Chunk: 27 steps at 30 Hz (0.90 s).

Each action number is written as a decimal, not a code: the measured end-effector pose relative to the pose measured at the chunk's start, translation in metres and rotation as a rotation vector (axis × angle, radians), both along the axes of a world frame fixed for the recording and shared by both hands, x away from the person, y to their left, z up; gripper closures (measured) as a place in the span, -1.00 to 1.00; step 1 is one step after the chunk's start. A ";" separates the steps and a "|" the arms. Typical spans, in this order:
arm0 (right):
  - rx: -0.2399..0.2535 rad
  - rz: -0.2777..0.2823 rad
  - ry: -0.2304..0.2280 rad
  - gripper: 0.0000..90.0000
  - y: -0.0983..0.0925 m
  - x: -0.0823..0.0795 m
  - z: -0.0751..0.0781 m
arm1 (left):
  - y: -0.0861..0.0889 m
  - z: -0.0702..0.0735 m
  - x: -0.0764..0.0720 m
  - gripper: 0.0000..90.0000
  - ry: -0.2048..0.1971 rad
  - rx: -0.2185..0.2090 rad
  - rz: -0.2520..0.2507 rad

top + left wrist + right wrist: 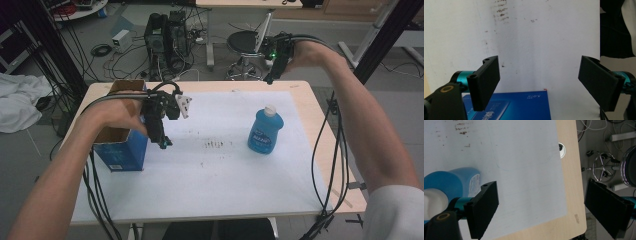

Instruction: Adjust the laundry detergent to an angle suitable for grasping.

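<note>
Left forearm enters from the bottom left of the high view, angled up and inward; left hand (116, 116) wraps the left gripper (163, 142), which points down and slightly forward. In the left gripper view its jaws stand wide apart with nothing between them. Right forearm rises steeply from bottom right, wrist bent inward. Right gripper (270, 79) held high, tips pointing down. Its jaws also wide apart, empty.
</note>
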State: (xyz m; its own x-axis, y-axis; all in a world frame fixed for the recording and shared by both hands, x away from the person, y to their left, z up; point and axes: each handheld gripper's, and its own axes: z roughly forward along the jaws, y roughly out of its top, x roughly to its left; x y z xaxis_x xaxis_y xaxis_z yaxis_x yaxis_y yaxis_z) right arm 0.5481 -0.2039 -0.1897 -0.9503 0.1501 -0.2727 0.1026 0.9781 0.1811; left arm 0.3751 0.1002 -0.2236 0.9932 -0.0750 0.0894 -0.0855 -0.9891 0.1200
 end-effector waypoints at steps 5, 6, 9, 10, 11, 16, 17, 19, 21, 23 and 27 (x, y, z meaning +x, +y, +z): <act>-0.007 0.003 0.000 -0.74 -0.001 0.001 -0.001 | 0.000 0.000 0.001 -0.61 0.002 0.002 -0.010; -0.004 0.001 0.002 -0.74 -0.001 0.001 -0.001 | 0.001 0.000 0.002 -0.61 0.006 0.002 -0.018; 0.005 -0.003 0.005 -0.74 -0.003 0.001 0.000 | 0.001 0.002 0.002 -0.61 -0.003 0.000 -0.012; 0.011 -0.003 0.004 -0.74 -0.003 0.002 0.000 | 0.001 0.002 0.001 -0.61 -0.008 0.004 -0.011; 0.013 -0.006 0.004 -0.75 -0.004 0.002 0.001 | 0.001 0.001 0.000 -0.61 0.002 -0.013 0.001; 0.010 -0.001 -0.008 -0.75 -0.003 0.000 -0.001 | -0.001 0.000 -0.003 -0.61 -0.001 -0.005 0.000; -0.006 0.005 -0.013 -0.74 -0.001 -0.003 0.000 | -0.002 0.000 -0.003 -0.61 -0.006 -0.008 -0.001; -0.008 0.006 -0.014 -0.74 0.000 -0.004 0.000 | -0.003 -0.001 -0.003 -0.61 -0.004 -0.012 -0.005; -0.006 0.007 -0.018 -0.74 0.000 -0.006 0.002 | -0.005 -0.001 -0.004 -0.61 -0.007 -0.012 -0.011; -0.001 0.007 -0.019 -0.74 0.000 -0.007 0.003 | -0.005 -0.002 -0.005 -0.61 -0.007 -0.017 -0.013; -0.003 -0.008 -0.020 -0.74 -0.002 -0.008 0.004 | -0.005 -0.001 -0.006 -0.61 -0.006 -0.016 -0.012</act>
